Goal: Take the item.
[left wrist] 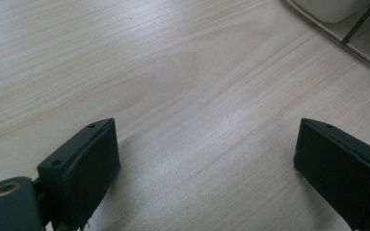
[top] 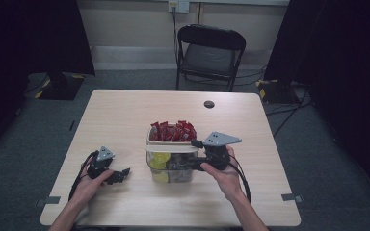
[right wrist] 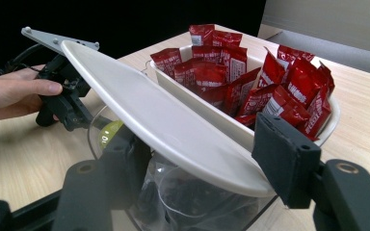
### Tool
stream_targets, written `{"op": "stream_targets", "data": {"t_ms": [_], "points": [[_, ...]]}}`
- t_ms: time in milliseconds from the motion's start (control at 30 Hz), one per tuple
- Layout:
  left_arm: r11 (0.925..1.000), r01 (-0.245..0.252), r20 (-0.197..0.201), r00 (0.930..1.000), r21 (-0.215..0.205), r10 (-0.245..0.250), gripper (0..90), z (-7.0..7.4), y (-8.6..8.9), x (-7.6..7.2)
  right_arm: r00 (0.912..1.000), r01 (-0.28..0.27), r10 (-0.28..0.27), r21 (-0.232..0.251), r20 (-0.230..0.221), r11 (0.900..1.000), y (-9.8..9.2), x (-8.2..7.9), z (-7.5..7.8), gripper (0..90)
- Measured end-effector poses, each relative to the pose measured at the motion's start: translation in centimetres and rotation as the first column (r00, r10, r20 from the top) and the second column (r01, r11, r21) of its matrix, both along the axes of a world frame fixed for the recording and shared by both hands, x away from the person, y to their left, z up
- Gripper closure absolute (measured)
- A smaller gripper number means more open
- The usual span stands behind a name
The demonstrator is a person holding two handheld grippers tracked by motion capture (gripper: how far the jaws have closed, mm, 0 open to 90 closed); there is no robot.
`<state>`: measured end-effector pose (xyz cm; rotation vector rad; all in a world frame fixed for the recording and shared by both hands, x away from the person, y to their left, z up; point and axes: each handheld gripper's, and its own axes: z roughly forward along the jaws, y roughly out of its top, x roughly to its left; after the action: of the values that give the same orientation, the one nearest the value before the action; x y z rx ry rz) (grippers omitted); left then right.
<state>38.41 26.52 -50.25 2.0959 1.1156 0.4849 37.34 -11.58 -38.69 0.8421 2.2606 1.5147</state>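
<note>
A clear tub point(top: 160, 177) at mid-table holds yellow pieces and a bag of dark items. A white oval lid point(top: 171, 148) sits tilted over its top. Behind it, touching, a white bowl point(top: 150, 140) is heaped with red sachets point(right wrist: 231, 72). My right gripper point(top: 195, 154) comes in from the right, open. Its jaws straddle the lid's point(right wrist: 164, 120) near end, one below and one above. On the table left of the tub, my left gripper point(top: 120, 174) rests open with only bare wood between its jaws point(left wrist: 204, 130). It also appears beyond the lid point(right wrist: 62, 103).
A black folding chair point(top: 209, 53) stands behind the table's far edge. A small dark round cap point(top: 209, 104) sits in the tabletop near the back. Tape marks lie near both front corners. The tub's corner point(left wrist: 366, 38) lies ahead and right of the left gripper.
</note>
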Motion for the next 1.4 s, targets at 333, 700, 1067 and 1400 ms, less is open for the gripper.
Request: {"op": "stream_targets", "data": {"t_ms": [333, 700, 1067, 1400], "points": [[1.0, 0.001, 0.0, 1.0, 0.001, -0.001, 8.1, 0.0, 0.0, 0.0, 1.0, 0.0, 0.0, 0.016, -0.001, 1.0, -0.34, -0.09, 0.15, 40.8], [1.0, 0.0, 0.0, 1.0, 0.0, 0.0, 8.1, 0.0, 0.0, 0.0, 1.0, -0.004, 0.004, 0.022, 0.0, 1.0, -0.41, -0.09, 0.16, 41.1], [1.0, 0.001, 0.0, 1.0, 0.001, -0.001, 8.1, 0.0, 0.01, 0.0, 0.9999, -0.009, 0.01, 0.028, -0.006, 1.0, -0.55, -0.07, 0.21, 41.1], [1.0, 0.0, 0.0, 1.0, 0.0, 0.0, 8.1, 0.0, 0.0, 0.0, 0.9999, -0.011, 0.011, 0.028, -0.007, 1.0, -0.57, -0.06, 0.22, 41.1]]}}
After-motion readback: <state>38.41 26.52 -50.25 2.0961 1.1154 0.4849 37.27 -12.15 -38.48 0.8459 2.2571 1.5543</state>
